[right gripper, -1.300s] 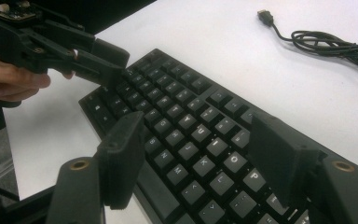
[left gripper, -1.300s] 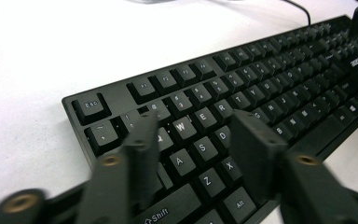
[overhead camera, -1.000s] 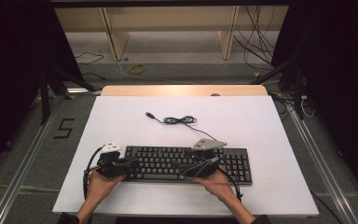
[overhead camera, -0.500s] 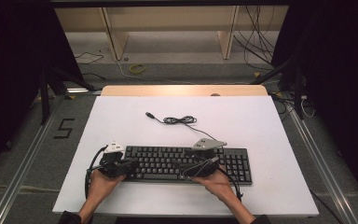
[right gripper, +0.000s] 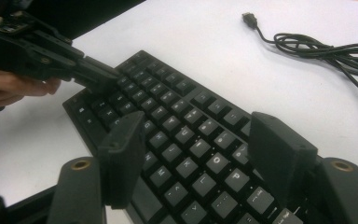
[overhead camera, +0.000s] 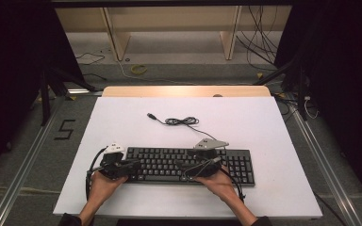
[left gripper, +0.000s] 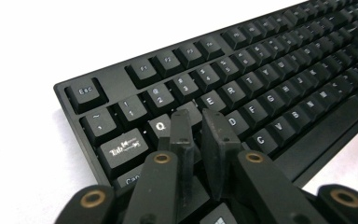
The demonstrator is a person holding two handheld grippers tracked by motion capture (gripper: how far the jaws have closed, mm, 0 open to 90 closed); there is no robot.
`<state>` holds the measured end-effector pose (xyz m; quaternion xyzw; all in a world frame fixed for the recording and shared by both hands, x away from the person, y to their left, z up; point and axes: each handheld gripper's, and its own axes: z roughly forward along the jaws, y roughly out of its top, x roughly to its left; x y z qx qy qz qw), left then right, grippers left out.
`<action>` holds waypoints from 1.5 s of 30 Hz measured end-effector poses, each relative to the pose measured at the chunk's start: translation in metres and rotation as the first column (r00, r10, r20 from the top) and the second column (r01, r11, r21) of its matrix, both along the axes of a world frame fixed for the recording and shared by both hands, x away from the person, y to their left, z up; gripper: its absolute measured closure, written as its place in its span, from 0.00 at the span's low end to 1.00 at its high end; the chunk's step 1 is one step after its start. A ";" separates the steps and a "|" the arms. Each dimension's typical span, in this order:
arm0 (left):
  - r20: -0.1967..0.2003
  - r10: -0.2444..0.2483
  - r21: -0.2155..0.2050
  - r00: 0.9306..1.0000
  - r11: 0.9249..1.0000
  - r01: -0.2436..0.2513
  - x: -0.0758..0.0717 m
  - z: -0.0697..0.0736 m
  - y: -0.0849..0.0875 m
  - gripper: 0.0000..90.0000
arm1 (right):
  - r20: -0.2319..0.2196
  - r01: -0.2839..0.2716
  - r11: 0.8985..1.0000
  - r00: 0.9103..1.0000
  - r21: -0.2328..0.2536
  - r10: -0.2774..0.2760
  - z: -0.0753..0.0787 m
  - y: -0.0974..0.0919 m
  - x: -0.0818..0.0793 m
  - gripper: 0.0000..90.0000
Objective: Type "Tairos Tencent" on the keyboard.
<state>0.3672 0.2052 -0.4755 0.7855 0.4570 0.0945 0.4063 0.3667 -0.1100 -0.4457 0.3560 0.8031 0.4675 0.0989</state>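
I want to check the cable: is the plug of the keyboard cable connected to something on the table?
No, the plug lies loose on the white table, with the coiled cable behind the keyboard.

Probably a lab: dark curtains [overhead camera: 14, 70], floor rails [overhead camera: 21, 169], loose cables [overhead camera: 259, 42].

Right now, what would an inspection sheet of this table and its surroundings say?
Surface: white table, wooden strip along its far edge.
Job's things: black keyboard flat near the front edge.
Clutter: nothing seen.
Grippers: left hand-held gripper, jaws nearly together with nothing between them, tips over the keys near Q and W, having just opened slightly; right hand-held gripper, jaws wide apart above the keys.
Cables: keyboard cable coiled, plug lying free.
Surroundings: wooden shelf legs, floor cables.
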 end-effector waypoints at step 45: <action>0.098 -0.001 -0.154 0.995 0.988 0.016 -0.021 0.014 0.001 0.36 | -0.034 -0.016 0.995 0.999 -0.094 0.013 -0.014 0.026 0.025 1.00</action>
